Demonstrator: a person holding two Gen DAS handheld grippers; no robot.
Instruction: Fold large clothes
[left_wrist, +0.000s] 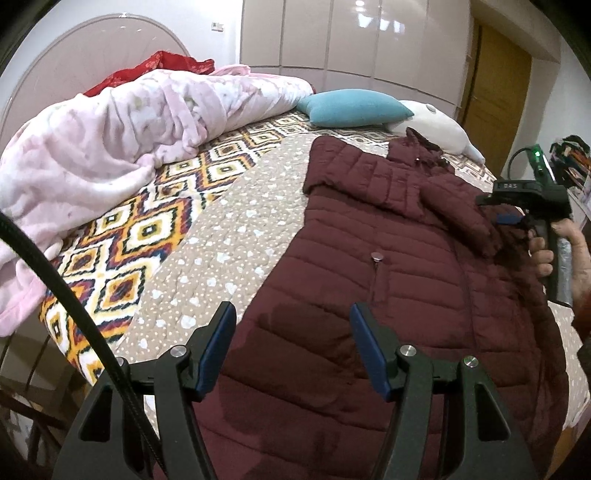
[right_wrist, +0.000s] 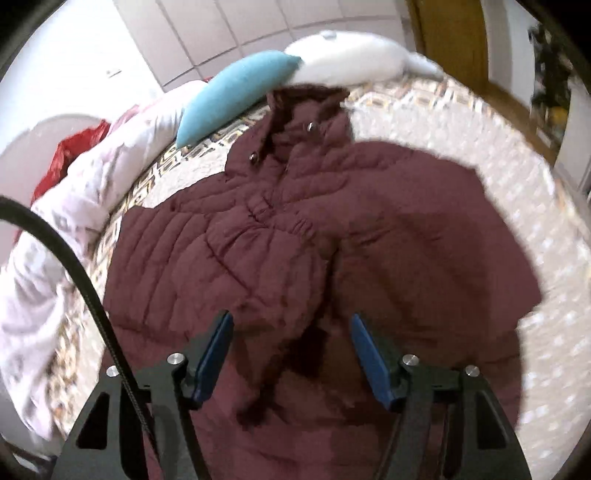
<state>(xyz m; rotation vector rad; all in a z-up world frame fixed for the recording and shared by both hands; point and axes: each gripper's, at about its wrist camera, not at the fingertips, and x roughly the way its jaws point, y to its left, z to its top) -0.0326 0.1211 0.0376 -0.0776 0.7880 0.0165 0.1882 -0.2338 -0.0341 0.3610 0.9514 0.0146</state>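
Observation:
A maroon quilted puffer jacket (left_wrist: 399, 258) lies spread on the bed, hood toward the pillows, one sleeve folded across its chest. My left gripper (left_wrist: 293, 347) is open and empty, hovering over the jacket's lower hem. My right gripper (right_wrist: 291, 354) is open and empty above the folded sleeve (right_wrist: 280, 266) on the jacket (right_wrist: 424, 258). The right gripper also shows in the left wrist view (left_wrist: 509, 218) at the jacket's right edge, held by a hand.
A beige dotted quilt (left_wrist: 229, 236) covers the bed over a patterned sheet (left_wrist: 122, 236). A pink blanket (left_wrist: 122, 122) is heaped at the left. A teal pillow (left_wrist: 354, 109) and a white plush (left_wrist: 436, 125) lie beyond the hood. Wardrobes and a door stand behind.

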